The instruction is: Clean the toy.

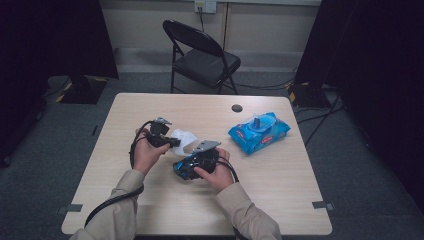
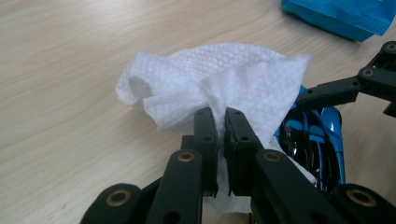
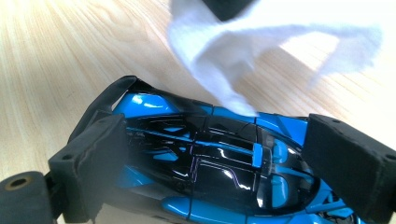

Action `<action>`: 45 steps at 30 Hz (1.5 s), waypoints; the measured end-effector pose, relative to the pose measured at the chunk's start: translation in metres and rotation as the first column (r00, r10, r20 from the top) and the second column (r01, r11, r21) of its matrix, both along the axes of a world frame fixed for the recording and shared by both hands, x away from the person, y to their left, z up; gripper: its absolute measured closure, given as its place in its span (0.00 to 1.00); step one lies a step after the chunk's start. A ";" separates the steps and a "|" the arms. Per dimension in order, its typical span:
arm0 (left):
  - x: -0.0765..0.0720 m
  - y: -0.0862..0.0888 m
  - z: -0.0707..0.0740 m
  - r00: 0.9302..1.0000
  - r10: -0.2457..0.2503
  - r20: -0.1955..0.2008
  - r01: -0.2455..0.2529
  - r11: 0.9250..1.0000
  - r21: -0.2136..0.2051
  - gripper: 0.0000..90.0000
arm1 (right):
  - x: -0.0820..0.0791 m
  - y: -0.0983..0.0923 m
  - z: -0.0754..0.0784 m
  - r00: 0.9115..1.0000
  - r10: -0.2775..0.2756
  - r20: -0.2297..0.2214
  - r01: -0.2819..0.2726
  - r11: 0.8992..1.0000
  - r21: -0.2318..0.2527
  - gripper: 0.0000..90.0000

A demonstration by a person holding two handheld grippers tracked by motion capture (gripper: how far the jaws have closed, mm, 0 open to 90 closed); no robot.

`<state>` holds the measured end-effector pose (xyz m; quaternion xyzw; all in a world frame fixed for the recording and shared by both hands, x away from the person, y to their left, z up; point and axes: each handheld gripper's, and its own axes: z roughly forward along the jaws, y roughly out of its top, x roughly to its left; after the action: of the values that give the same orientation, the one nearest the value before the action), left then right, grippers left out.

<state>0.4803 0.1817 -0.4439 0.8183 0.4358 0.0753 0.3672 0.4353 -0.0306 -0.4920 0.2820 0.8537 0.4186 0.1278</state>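
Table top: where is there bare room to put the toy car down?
Bare wood lies along the table's near edge and left side, and between the wipes pack and the right edge. The middle is crowded: both grippers, the white wipe and the blue toy car.

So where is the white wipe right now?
The white wipe is pinched in the left gripper, held near the table's middle just above the blue toy car clamped in the right gripper.
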 end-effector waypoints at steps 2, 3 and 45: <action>-0.003 0.005 0.001 1.000 -0.003 -0.001 0.003 1.000 0.009 0.94 | 0.000 0.000 0.000 1.000 0.000 -0.002 0.000 1.000 -0.001 0.08; -0.004 0.007 0.002 1.000 0.001 -0.002 -0.001 1.000 0.001 0.94 | 0.000 0.000 0.000 1.000 0.002 -0.002 -0.002 1.000 -0.001 0.08; -0.029 0.009 -0.043 0.991 -0.046 -0.127 0.043 0.999 -0.023 0.94 | -0.001 0.000 -0.001 1.000 0.003 0.010 -0.003 1.000 0.009 0.08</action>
<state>0.4513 0.1903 -0.4866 0.8272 0.4406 0.0105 0.3485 0.4343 -0.0305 -0.4931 0.2793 0.8515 0.4242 0.1303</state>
